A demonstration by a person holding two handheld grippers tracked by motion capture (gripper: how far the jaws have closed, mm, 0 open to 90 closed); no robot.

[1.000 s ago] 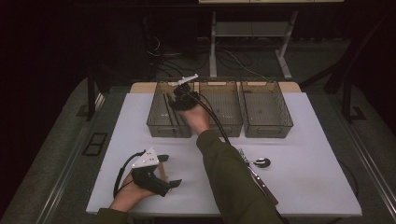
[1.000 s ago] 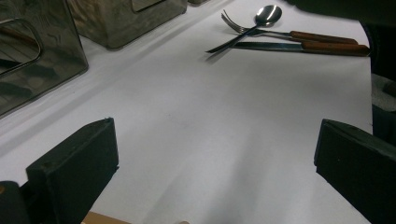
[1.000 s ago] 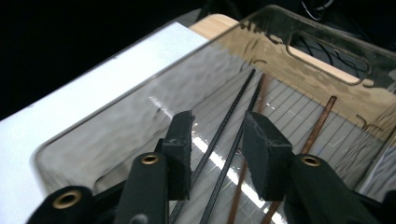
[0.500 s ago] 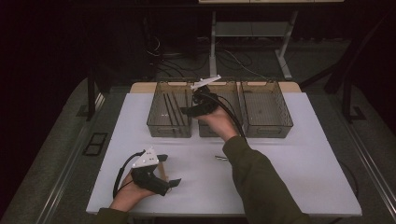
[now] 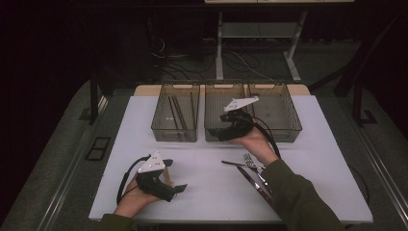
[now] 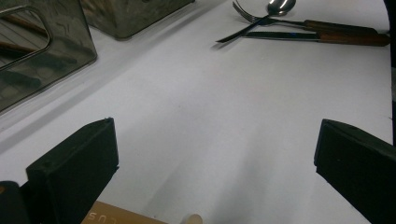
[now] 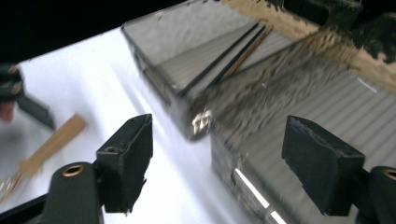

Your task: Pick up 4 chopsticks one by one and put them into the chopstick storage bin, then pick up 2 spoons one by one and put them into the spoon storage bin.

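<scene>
Three clear bins stand in a row at the back of the white table (image 5: 317, 159). The left bin (image 5: 174, 134) holds several dark chopsticks (image 5: 175, 113). My right gripper (image 5: 217, 133) hovers at the middle bin's (image 5: 216, 94) front wall and points left. Its jaws have just been opening and stand open, with nothing between them (image 7: 215, 158); beyond them lie the chopsticks (image 7: 233, 60). My left gripper (image 5: 180, 189) rests low at the front left, open (image 6: 215, 158) over bare table, with a pale wooden piece (image 5: 168, 174) under it.
A fork, knife and spoon with wooden handles lie together (image 5: 250, 168) right of centre, beside the right forearm, and appear far off in the left gripper view (image 6: 299, 28). The right bin (image 5: 276, 103) looks bare inside. Dark floor and a desk frame lie past the table's back edge.
The right hand has moved right and toward the front, from above the left bin to the middle bin's front wall, uncovering the cutlery. The left gripper has stayed put.
</scene>
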